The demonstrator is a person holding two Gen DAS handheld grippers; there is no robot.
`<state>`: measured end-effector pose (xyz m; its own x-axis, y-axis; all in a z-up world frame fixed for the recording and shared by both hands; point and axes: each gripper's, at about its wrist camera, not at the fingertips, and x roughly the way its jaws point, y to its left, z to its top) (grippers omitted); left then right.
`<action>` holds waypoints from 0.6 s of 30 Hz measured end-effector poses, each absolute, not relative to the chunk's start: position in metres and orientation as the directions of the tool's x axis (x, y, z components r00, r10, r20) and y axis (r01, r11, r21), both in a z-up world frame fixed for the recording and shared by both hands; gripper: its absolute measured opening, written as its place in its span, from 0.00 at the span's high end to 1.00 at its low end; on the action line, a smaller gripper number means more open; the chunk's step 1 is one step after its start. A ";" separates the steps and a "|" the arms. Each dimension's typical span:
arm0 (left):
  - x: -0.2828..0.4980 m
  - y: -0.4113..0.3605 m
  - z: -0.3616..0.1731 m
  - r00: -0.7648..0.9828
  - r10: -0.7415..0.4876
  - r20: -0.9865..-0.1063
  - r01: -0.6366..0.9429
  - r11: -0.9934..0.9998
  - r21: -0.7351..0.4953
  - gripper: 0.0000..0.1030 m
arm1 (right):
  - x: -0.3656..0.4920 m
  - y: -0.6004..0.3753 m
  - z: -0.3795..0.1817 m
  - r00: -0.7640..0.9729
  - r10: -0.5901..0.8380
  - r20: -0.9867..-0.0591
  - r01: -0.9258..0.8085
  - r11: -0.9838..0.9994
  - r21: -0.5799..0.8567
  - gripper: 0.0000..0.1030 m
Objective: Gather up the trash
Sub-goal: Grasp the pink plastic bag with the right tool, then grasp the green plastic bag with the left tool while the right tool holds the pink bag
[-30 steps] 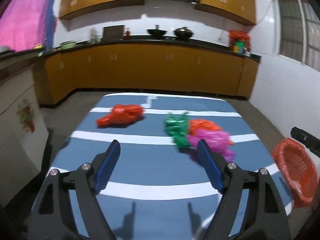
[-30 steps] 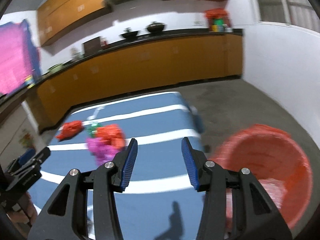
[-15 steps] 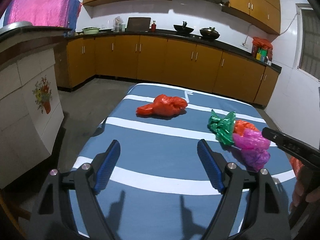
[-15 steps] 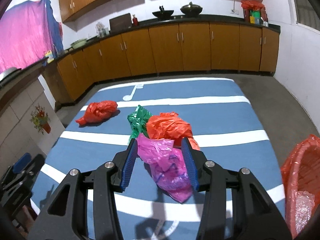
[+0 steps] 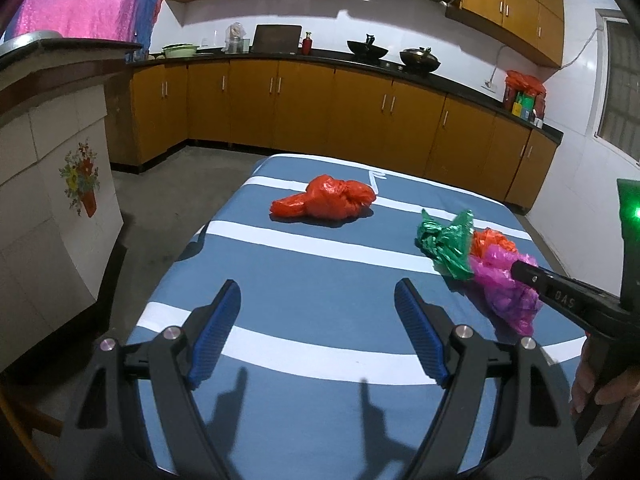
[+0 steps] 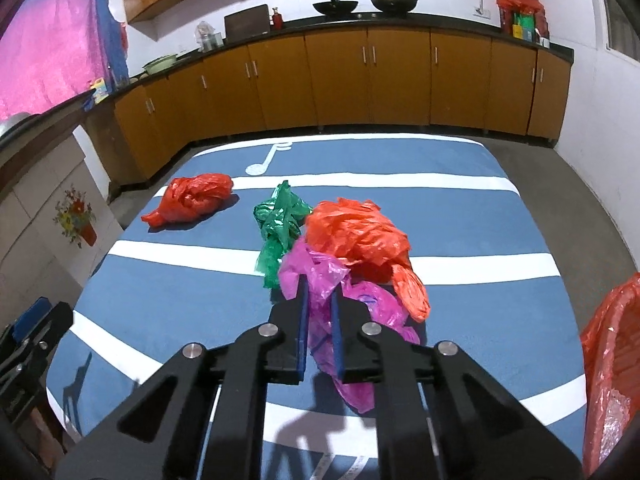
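thin magenta plastic bag (image 6: 344,320), crumpled, lies near the right edge of the blue striped table (image 6: 460,216), touching an orange bag (image 6: 360,236) and a green bag (image 6: 278,228). it looks light, soft and slippery, best pinched at a bunched fold. the right gripper (image 6: 319,300) is closing its jaws on such a fold. the left gripper (image 5: 318,308) hangs wide and empty, well apart from the red bag (image 5: 326,202) farther left.
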<state>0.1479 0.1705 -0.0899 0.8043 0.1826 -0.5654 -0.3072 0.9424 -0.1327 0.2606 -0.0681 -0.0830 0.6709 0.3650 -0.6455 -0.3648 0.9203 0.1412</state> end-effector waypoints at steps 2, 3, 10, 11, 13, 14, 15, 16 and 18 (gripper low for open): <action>0.148 0.168 -0.090 0.806 0.178 -0.565 -0.301 0.945 -0.131 0.24 | 0.255 -0.071 -0.080 0.670 0.378 -0.638 -0.373 0.915 0.150 0.91; 0.149 0.166 -0.090 0.806 0.175 -0.565 -0.296 0.946 -0.130 0.24 | 0.254 -0.072 -0.078 0.670 0.384 -0.635 -0.377 0.913 0.154 0.91; 0.154 0.158 -0.090 0.809 0.146 -0.570 -0.271 0.952 -0.142 0.24 | 0.233 -0.093 -0.068 0.674 0.414 -0.611 -0.387 0.903 0.185 0.92; 0.156 0.155 -0.090 0.809 0.138 -0.572 -0.264 0.954 -0.143 0.24 | 0.231 -0.096 -0.066 0.679 0.416 -0.606 -0.383 0.904 0.191 0.92; 0.161 0.150 -0.089 0.810 0.124 -0.573 -0.247 0.959 -0.141 0.24 | 0.227 -0.104 -0.061 0.688 0.420 -0.592 -0.375 0.904 0.205 0.92; 0.165 0.146 -0.089 0.812 0.118 -0.572 -0.236 0.962 -0.136 0.24 | 0.226 -0.107 -0.059 0.693 0.419 -0.586 -0.370 0.905 0.209 0.92; 0.169 0.142 -0.088 0.813 0.109 -0.572 -0.223 0.966 -0.132 0.24 | 0.224 -0.112 -0.056 0.702 0.417 -0.577 -0.363 0.907 0.214 0.92; 0.173 0.139 -0.088 0.814 0.101 -0.572 -0.212 0.969 -0.131 0.24 | 0.223 -0.115 -0.054 0.709 0.415 -0.571 -0.357 0.909 0.217 0.92; 0.183 0.132 -0.087 0.816 0.083 -0.572 -0.188 0.974 -0.128 0.25 | 0.223 -0.126 -0.049 0.729 0.400 -0.555 -0.334 0.916 0.221 0.92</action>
